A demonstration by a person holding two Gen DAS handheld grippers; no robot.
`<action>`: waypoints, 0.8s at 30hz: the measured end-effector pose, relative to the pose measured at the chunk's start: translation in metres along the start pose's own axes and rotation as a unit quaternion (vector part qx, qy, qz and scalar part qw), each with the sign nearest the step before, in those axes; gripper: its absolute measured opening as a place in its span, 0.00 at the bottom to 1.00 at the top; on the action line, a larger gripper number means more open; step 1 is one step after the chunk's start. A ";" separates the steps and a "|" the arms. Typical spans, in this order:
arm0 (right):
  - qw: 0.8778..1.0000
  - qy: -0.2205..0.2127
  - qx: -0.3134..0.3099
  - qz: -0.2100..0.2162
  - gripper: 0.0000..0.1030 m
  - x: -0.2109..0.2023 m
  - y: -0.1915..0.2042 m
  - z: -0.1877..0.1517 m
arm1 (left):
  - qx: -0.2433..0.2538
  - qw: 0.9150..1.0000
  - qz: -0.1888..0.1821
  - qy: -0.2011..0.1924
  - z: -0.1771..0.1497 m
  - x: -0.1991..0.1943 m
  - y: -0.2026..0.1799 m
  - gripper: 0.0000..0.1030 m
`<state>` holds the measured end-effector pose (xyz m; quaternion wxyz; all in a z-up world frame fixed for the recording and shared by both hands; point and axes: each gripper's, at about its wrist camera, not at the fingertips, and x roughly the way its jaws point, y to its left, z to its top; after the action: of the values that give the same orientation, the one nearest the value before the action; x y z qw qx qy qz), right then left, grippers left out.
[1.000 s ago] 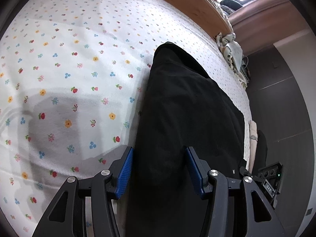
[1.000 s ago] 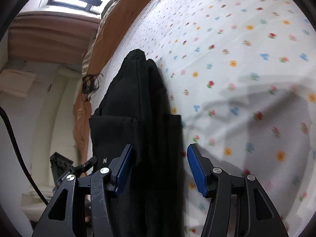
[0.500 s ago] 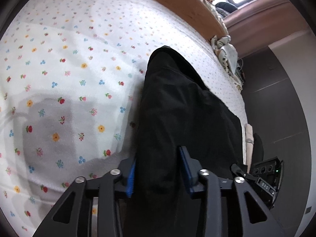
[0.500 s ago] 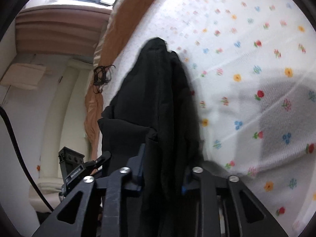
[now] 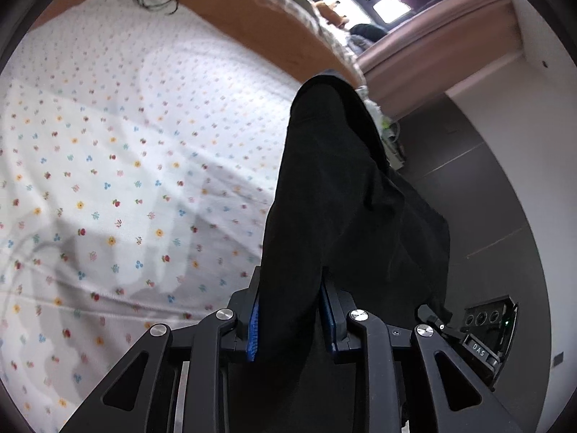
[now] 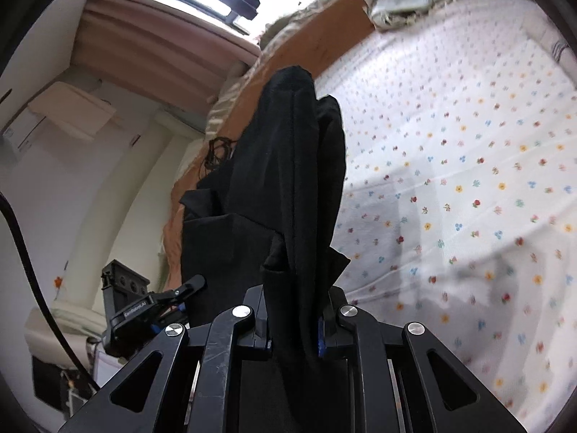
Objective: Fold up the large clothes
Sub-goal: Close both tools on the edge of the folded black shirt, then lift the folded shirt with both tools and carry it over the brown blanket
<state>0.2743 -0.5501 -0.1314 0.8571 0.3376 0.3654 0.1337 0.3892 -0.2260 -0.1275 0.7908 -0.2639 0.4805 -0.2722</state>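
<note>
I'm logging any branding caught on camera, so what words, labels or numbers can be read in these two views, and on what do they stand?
"DAS": white letters on the black body of the right gripper, seen in the left wrist view; any letters past them are hidden.
"GenRobot.AI": small white print on the black body of the left gripper, seen in the right wrist view; small and slightly blurred.
Nothing readable on the black garment or the floral sheet.

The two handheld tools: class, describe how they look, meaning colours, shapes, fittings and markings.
Both the left tool and the right tool are black angular linkages with triangular cut-outs and round silver pivot pins. Each finger carries a ribbed blue pad. The left tool, seen from the right wrist, bears white lettering, too small to read.
</note>
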 end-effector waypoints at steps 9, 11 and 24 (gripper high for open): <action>0.998 -0.056 -0.034 -0.009 0.17 -0.048 0.051 -0.025 | 0.022 0.999 -0.029 -0.032 -0.016 -0.064 -0.023 0.27; 0.997 -0.068 -0.048 -0.010 0.17 -0.053 0.069 -0.029 | 0.029 0.998 -0.032 -0.046 -0.021 -0.084 -0.028 0.27; 0.986 -0.110 -0.126 0.024 0.16 -0.058 0.179 -0.077 | 0.048 0.989 -0.025 -0.138 -0.042 -0.242 -0.021 0.27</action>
<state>0.1813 -0.4088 -0.0180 0.9245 0.2477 0.2409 0.1609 0.2534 -0.0822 0.0194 0.8543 -0.2727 0.3462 -0.2755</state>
